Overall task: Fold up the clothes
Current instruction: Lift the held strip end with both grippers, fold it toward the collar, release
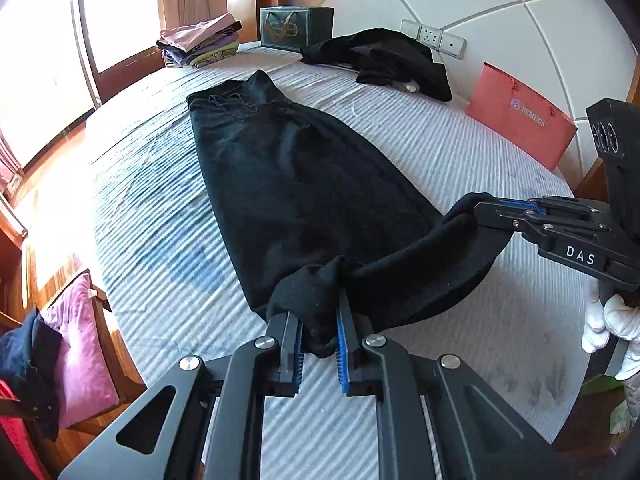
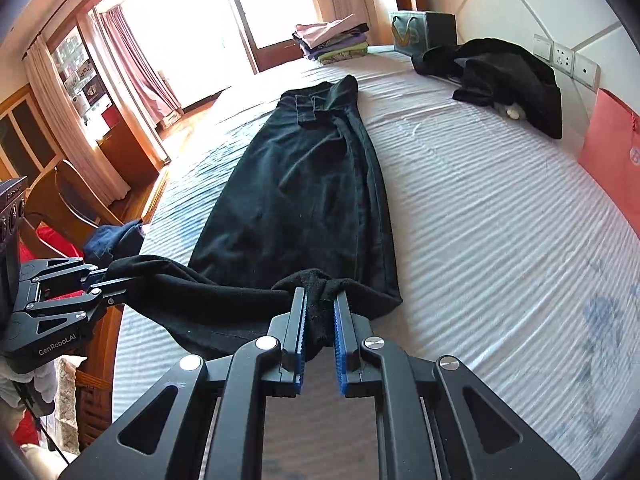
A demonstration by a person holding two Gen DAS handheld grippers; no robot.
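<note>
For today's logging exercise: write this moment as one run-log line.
left gripper: shut on trousers hem | right gripper: shut on hem | black trousers: lengthwise on bed

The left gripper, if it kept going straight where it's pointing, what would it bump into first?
The left gripper is already shut on the hem of the black trousers. Going on, it would probably press into that trouser cloth and the striped bed underneath.
</note>
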